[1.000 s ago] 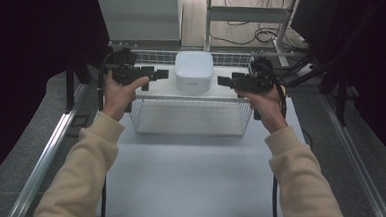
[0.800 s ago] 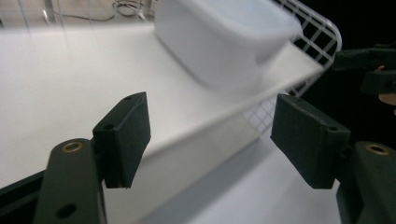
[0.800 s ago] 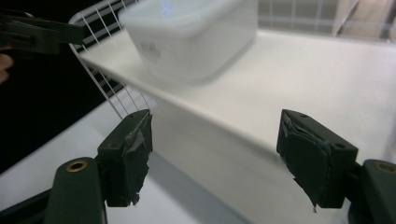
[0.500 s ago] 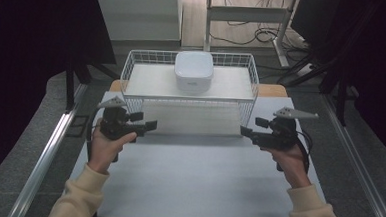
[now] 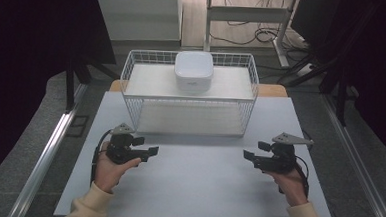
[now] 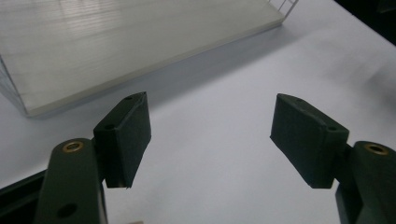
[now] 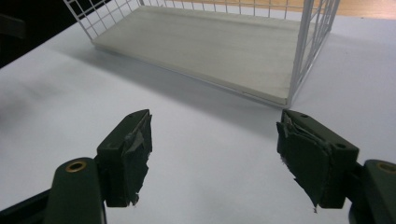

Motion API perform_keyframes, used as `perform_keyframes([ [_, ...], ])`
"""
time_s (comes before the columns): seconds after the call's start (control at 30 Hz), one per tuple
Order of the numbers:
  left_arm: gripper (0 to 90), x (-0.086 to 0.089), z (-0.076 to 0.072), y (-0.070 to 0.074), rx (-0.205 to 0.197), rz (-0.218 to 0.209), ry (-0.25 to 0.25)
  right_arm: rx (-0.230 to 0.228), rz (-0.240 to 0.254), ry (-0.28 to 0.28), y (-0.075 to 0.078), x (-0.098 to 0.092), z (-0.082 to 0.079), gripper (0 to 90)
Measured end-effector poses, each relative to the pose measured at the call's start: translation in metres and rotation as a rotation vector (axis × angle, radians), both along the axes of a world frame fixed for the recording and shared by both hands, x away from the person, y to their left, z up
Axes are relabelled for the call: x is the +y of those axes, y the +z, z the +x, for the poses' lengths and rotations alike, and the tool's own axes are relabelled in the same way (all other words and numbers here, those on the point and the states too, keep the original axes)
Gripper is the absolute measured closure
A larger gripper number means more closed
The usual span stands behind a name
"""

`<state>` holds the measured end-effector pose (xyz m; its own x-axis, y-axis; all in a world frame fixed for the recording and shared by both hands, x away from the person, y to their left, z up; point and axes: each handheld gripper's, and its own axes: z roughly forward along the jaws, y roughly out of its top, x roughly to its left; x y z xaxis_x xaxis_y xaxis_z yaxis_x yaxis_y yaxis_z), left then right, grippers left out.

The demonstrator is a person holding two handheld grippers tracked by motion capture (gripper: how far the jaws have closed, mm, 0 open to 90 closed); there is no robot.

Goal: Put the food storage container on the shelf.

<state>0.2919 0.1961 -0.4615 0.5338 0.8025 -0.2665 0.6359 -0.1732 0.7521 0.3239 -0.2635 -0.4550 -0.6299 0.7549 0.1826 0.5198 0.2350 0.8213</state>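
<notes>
So the biggest thing on my screen is the white table, which takes up the lower middle of the high view and runs out toward the bottom edge. Sitting on it in the upper centre of the frame is the white wire rack, a two-level thing with a pale board on top and another at the bottom, its front edge facing me. On the top board, dead centre and near the back, there's a white box with rounded corners, just resting there with nothing near it. Both claws are down in the lower part of the frame, well apart from the rack and from each other. My left claw is at lower left, pointing in toward the middle, and in the left gripper view its jaws stand wide apart with only bare table between the pads; the rack's bottom board shows in the upper left of that view. My right claw is at lower right, also pointing inward, jaws spread wide and holding nothing; its pads look pretty chewed up, with frayed edges, and the rack's corner sits in the upper right of the right gripper view.
</notes>
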Motion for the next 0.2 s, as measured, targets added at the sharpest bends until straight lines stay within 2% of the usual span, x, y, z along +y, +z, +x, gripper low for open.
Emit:
perform_keyframes([
  [0.07, 27.7, 0.0009, 0.0002, 0.0010, 0.002, -0.016, -0.003, -0.016, 0.005, 0.001, 0.0011, -0.0005, -0.0008, 25.9],
  [0.2, 27.1, 0.0040, 0.0008, 0.0019, 0.003, -0.020, 0.012, -0.041, 0.009, 0.001, 0.0028, -0.0014, -0.0020, 23.0],
])
